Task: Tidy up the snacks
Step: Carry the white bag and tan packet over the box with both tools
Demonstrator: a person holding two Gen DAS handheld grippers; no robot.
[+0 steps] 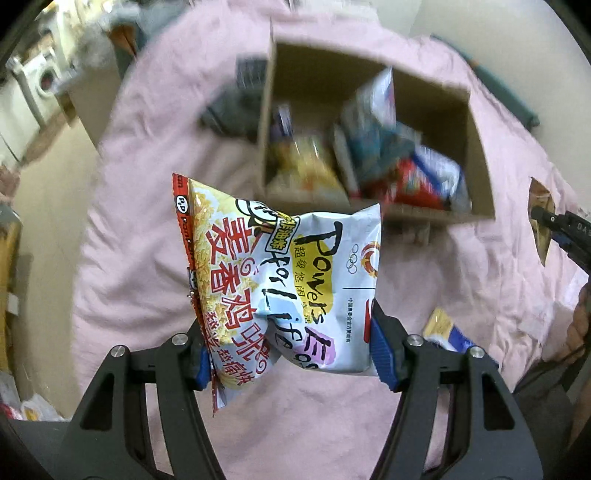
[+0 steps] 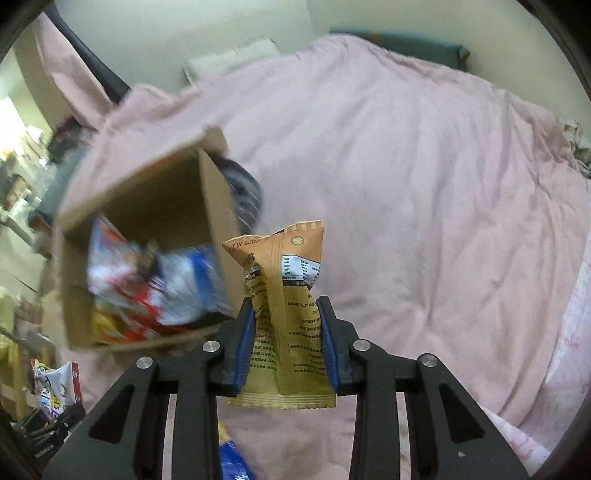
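Left tool [image 1: 291,354] pinching a white and red snack bag [image 1: 280,284] by its lower part, blue pads pressed into both sides, bag held up above the pink blanket [image 1: 140,258] of the bed. Right tool [image 2: 287,345] squeezed tight on a tan snack packet [image 2: 286,317], packet standing upright between the pads, crimped bottom edge poking out below, top end crumpled. Down low near the left tool, a small yellow and blue packet [image 1: 443,328] lying on the blanket. At the far right edge of the left view, tip of the right tool [image 1: 554,225] with the tan packet beside it. Just past the held bags, an open cardboard box [image 1: 476,147] sitting on the blanket, blurry, with many snack bags [image 1: 406,166] inside in blue, red, yellow and white. Something dark gray [image 1: 236,107] touching the box on its far left side, too blurry to name. Farther off, more pink blanket, then a pale wall [image 2: 184,29]. At the far left of the left view, a white washing machine [image 1: 40,81].
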